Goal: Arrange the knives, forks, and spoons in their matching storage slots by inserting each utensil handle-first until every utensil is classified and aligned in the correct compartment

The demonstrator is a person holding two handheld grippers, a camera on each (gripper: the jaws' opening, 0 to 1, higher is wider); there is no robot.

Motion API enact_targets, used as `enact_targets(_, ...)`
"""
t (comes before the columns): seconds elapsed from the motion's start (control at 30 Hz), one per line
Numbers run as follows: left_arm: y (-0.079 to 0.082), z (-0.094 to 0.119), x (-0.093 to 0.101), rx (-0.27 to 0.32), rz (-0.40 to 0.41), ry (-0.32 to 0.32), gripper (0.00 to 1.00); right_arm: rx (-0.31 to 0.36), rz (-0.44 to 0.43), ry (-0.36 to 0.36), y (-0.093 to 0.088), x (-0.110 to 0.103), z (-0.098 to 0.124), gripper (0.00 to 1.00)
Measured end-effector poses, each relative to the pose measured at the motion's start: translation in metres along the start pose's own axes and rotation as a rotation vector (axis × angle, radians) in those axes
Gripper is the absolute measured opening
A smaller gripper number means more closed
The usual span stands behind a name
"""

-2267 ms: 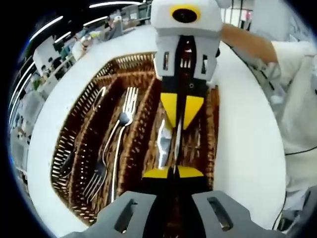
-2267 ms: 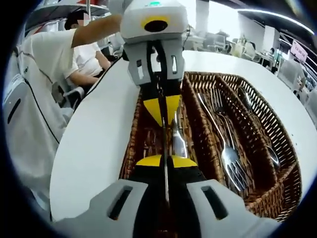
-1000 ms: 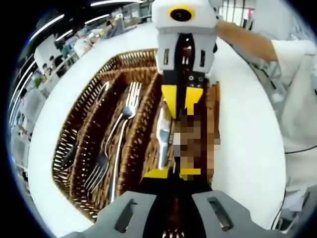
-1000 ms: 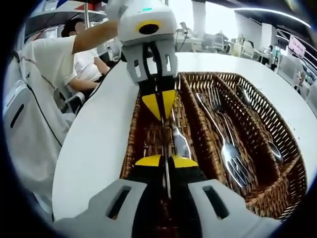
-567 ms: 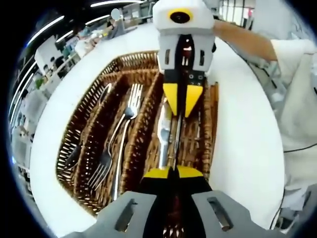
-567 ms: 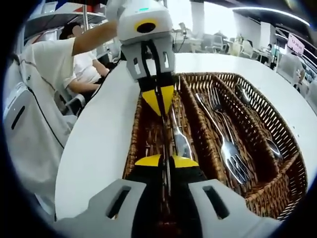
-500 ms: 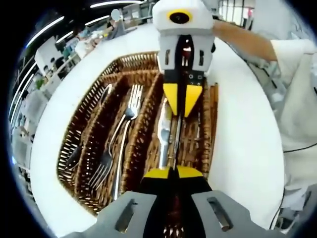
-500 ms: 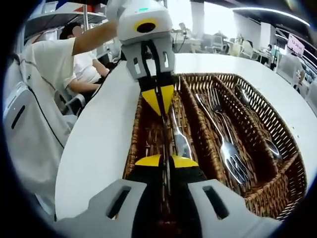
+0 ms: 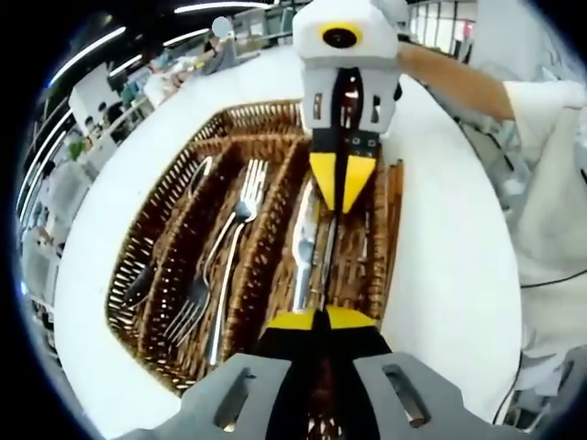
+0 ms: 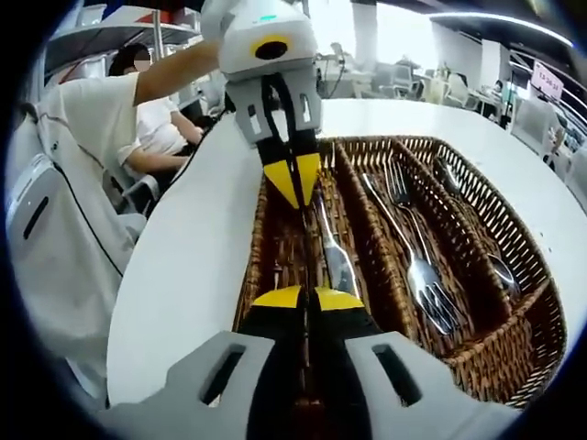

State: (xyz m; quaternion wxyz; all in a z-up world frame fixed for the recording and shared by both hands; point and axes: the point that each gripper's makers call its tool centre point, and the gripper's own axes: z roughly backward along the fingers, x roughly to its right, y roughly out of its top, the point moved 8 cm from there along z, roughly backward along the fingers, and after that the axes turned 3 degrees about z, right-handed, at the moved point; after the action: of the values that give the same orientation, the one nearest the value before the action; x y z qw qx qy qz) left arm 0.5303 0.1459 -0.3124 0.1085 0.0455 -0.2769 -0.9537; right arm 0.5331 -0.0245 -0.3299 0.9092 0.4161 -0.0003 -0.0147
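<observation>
- Both grippers, left gripper (image 9: 319,318) and right gripper (image 10: 306,297), pinch one knife (image 10: 313,247) with jaws tight, over the basket (image 10: 514,353) side slot.
- Forks (image 10: 422,275) lie in the middle slot.
- White desk (image 10: 183,275) has room around.

A round white table (image 9: 459,266) carries a brown wicker cutlery basket (image 9: 174,229).

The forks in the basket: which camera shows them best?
The left gripper view: the forks lie whole in the middle slot of the basket, unobstructed. The right gripper view shows the same forks, more foreshortened.
</observation>
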Motion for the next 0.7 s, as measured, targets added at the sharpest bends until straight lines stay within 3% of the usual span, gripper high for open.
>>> enact_targets(0.7,-0.001,0.005,0.001,0.005,0.005,0.021,0.01,0.028,0.001,-0.023,0.005,-0.003,0.014,0.07)
